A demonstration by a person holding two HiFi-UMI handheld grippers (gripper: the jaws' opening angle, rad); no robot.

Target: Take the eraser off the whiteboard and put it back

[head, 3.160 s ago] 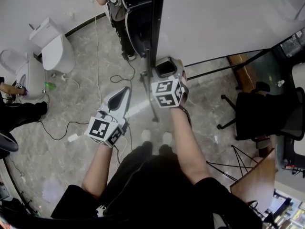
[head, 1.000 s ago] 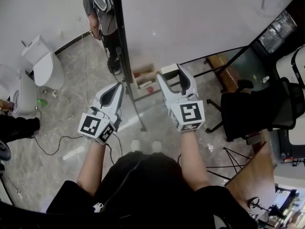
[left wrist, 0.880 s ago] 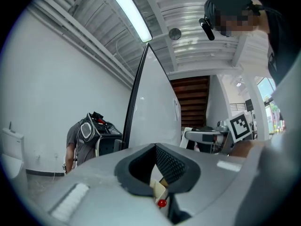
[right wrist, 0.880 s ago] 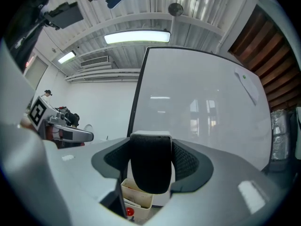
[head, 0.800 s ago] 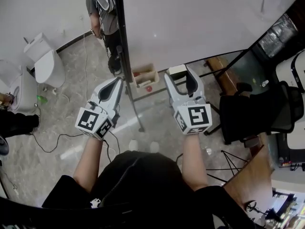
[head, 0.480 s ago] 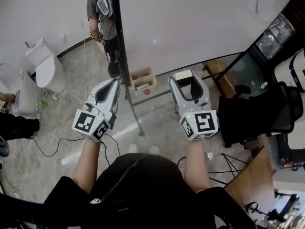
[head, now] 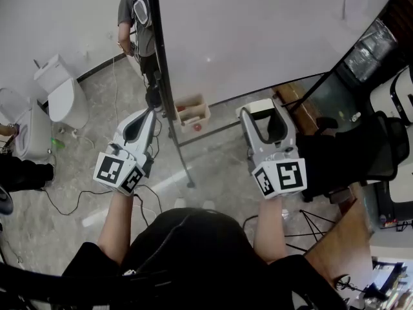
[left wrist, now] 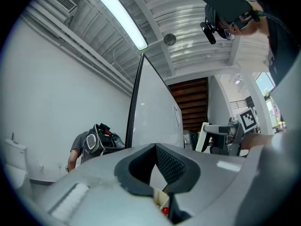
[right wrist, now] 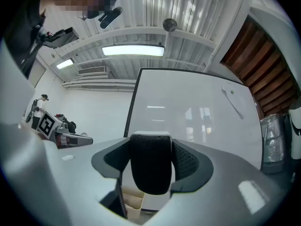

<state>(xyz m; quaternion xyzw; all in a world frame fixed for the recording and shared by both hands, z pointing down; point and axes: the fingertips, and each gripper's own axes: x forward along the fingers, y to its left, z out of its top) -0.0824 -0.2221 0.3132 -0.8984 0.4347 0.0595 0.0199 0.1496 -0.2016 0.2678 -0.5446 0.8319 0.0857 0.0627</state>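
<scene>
Pointing forward at the whiteboard (head: 258, 31), right claw (head: 266, 112) clamps the eraser (right wrist: 150, 168); left claw (head: 150, 111) closed, empty.

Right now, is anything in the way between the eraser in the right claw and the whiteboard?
Nothing visible does. The right claw grips the eraser, with only open air between it and the whiteboard.

- A white toilet (head: 61, 95) stands far off on the left, on the grey stone floor (head: 84, 166).
- A person in a grey shirt with a black backpack (head: 132, 18) stands far back.
- A small pale box (head: 193, 110) with red things inside sits in the middle.
- A black office chair (head: 352, 157) is on the right.
</scene>
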